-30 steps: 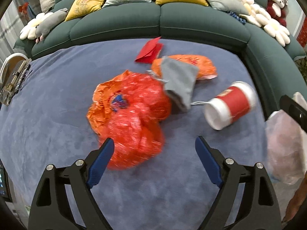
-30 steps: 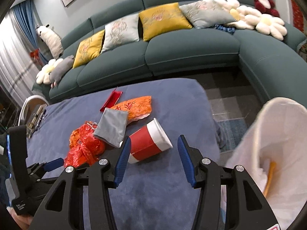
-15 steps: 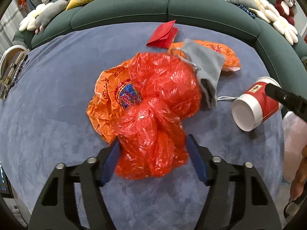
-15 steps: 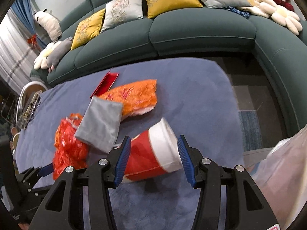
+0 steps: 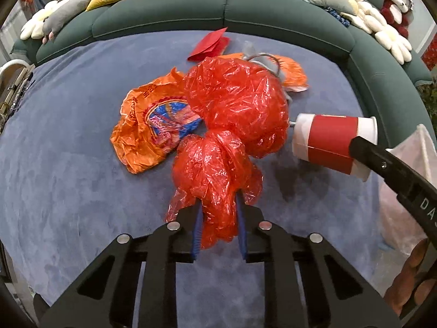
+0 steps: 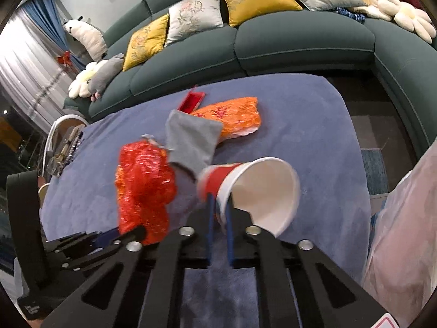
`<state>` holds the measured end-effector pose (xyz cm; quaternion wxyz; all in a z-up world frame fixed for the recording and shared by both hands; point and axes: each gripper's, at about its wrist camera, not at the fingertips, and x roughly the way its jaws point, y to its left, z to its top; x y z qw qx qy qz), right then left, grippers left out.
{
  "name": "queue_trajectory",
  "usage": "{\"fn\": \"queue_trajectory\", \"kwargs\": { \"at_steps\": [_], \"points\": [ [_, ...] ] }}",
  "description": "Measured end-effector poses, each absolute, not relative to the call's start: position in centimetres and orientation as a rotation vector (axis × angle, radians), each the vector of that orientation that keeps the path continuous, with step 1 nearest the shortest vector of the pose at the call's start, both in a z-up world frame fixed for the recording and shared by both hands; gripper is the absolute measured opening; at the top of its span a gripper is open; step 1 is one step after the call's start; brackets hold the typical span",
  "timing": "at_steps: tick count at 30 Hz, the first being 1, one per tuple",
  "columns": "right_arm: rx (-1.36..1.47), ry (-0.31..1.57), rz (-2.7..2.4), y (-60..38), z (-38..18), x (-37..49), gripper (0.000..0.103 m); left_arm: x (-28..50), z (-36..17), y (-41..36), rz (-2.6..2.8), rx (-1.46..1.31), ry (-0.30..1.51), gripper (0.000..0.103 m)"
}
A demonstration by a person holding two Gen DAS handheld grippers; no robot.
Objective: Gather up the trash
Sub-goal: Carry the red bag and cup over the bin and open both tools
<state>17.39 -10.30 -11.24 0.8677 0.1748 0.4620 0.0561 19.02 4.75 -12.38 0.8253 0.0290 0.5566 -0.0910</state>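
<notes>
Left gripper (image 5: 218,218) jaws closing on red plastic bag (image 5: 218,164); right gripper (image 6: 220,205) clamped on paper cup (image 6: 256,191) rim

White letters "DA" can be read on the black arm of the right hand-held gripper (image 5: 363,147). The print on the orange bag (image 5: 153,125) is not legible.

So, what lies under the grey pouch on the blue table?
The grey pouch overlaps one end of the orange snack bag. Its lower corner reaches behind the paper cup; anything else beneath stays covered.
</notes>
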Motion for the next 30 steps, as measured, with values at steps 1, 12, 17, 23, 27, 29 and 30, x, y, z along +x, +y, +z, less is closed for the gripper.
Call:
{"fn": "queue_trajectory", "kwargs": {
  "at_steps": [1,12,17,23,27,29,30],
  "points": [
    [0.363,0.954,0.113,-10.3,-10.7,17.0,0.004,18.7,-12.0,4.6,-0.199,0.059,1.176,0.019],
    [0.369,0.797,0.059,-13.6,-4.2,13.0,0.004,16.0,-5.8,0.8,-0.289,0.068,1.063,0.019],
    [0.373,0.724,-0.007,-16.9,-1.3,10.4,0.004,14.8,-3.7,-2.7,-0.343,0.09,1.025,0.019],
    [0.385,0.667,-0.098,-21.5,0.6,6.7,0.004,12.7,-2.0,-8.2,-0.433,0.115,0.996,0.019],
    [0.39,0.65,-0.157,-24.6,0.8,4.4,0.004,10.8,-1.6,-12.3,-0.498,0.154,0.987,0.019],
    [0.403,0.639,-0.193,-26.5,0.8,3.0,0.004,10.2,-1.6,-13.6,-0.521,0.168,0.985,0.019],
    [0.412,0.634,-0.21,-27.4,0.7,2.3,0.004,9.8,-1.7,-14.5,-0.535,0.177,0.985,0.019]
  ]
}}
